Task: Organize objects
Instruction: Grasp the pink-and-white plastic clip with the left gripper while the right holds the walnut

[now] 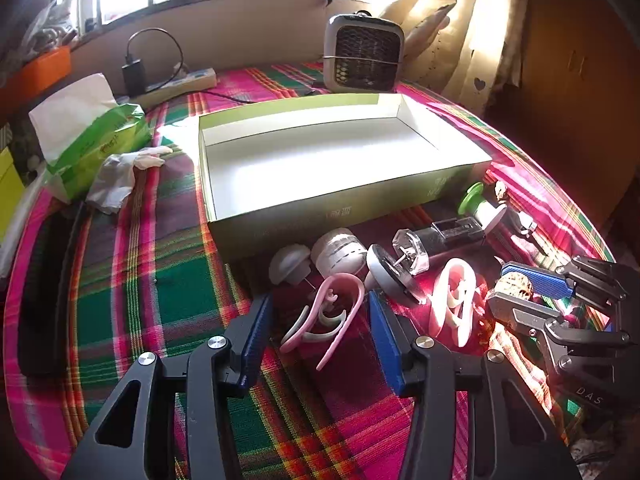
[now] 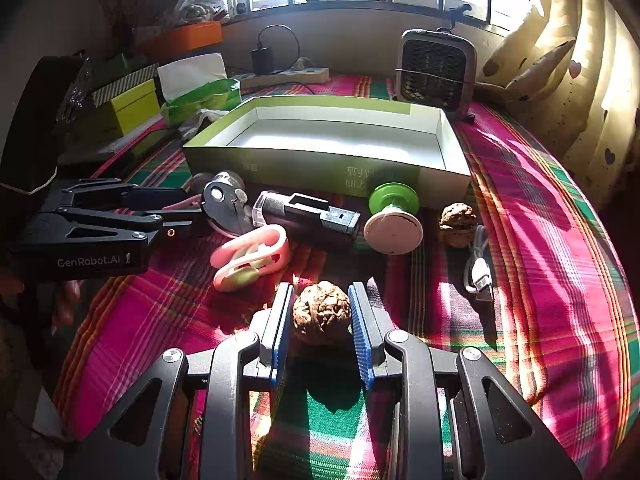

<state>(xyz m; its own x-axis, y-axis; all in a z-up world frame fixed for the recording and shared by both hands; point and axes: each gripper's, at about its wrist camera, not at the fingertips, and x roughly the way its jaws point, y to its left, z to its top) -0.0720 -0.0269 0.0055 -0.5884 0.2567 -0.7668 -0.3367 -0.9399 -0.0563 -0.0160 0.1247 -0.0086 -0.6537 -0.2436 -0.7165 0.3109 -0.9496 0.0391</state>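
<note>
Plaid cloth's bumpy: right gripper (image 2: 322, 320) clamps walnut (image 2: 322, 312), could roll free; left gripper (image 1: 320, 336) apart around pink clip (image 1: 320, 320).

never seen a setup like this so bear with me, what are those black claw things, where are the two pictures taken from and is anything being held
The black claws are handheld two-finger grippers, one in each of a person's hands, with no robot arm. Each carries a wide-angle camera looking along its fingers, so each picture is one gripper's own view.

In the left view, the left gripper stands open around a pink clip on the plaid cloth, its pads not pressing on it.

In the right view, the right gripper is closed on a walnut.

Ahead lies an open green box, apparently empty. Before it lie a second pink clip, a dark device, a green and white spool, another walnut and a white cable.
</note>
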